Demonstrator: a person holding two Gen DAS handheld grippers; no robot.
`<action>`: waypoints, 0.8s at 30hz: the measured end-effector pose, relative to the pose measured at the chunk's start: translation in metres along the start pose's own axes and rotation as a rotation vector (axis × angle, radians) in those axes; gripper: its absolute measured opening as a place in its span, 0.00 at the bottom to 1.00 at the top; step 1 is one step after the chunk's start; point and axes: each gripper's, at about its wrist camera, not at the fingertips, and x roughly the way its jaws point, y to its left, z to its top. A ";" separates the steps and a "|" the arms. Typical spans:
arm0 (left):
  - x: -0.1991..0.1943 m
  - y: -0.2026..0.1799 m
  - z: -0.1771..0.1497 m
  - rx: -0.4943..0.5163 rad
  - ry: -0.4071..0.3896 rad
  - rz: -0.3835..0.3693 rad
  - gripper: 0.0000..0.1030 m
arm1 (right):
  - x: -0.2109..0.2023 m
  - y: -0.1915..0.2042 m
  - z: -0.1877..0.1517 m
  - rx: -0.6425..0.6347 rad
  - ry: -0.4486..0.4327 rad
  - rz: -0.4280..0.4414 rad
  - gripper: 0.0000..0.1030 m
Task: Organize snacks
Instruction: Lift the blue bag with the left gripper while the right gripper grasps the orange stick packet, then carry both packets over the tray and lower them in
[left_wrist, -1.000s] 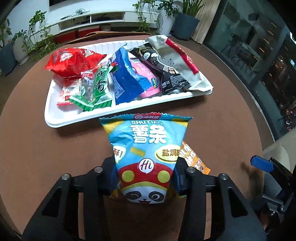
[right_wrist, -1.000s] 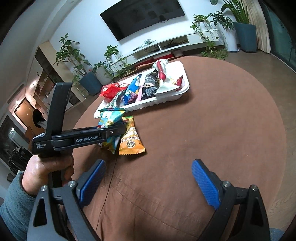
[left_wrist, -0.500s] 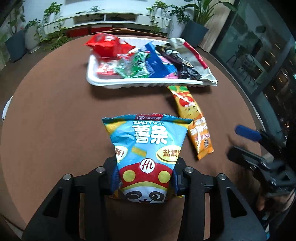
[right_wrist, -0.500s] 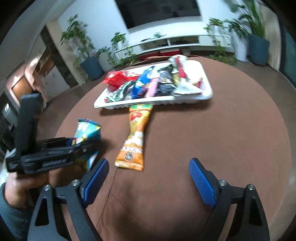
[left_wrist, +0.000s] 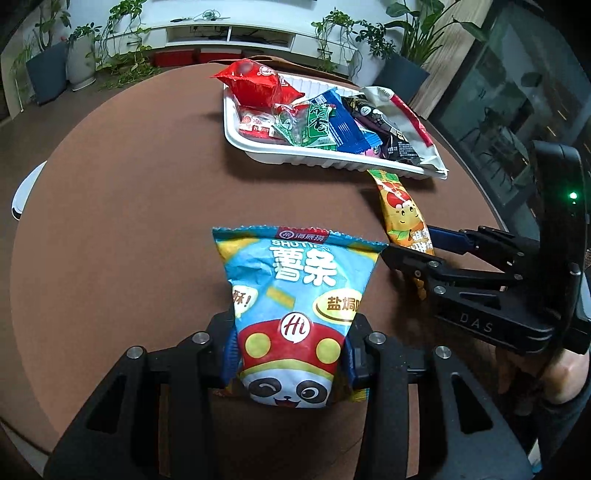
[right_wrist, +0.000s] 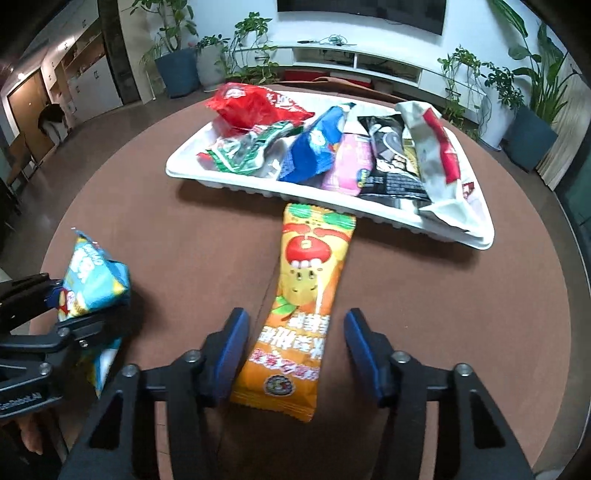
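Observation:
My left gripper (left_wrist: 290, 354) is shut on a blue chip bag with a panda (left_wrist: 295, 306) and holds it above the brown round table; the bag also shows in the right wrist view (right_wrist: 92, 280). My right gripper (right_wrist: 295, 343) is open, its blue pads on either side of the near end of an orange snack packet (right_wrist: 303, 306) lying flat on the table; the packet also shows in the left wrist view (left_wrist: 402, 214). A white tray (right_wrist: 369, 212) behind it holds several snack packets, among them a red bag (right_wrist: 251, 105).
The tray (left_wrist: 258, 151) sits at the far side of the brown table (left_wrist: 110, 221). The right gripper's body (left_wrist: 480, 280) is close on the right of the chip bag. Potted plants and a white TV shelf stand beyond the table.
My right gripper moved in over the orange packet and now straddles its near end. My left gripper drew back and left with the chip bag, away from the tray.

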 end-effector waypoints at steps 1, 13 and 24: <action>0.000 0.000 0.000 0.000 -0.001 -0.002 0.38 | -0.001 0.002 0.000 -0.008 0.006 0.003 0.40; -0.006 0.002 -0.001 -0.002 -0.021 -0.020 0.35 | -0.015 -0.013 -0.009 0.130 0.033 0.151 0.24; -0.023 -0.003 0.012 -0.015 -0.059 -0.071 0.35 | -0.055 -0.073 -0.031 0.341 -0.050 0.213 0.24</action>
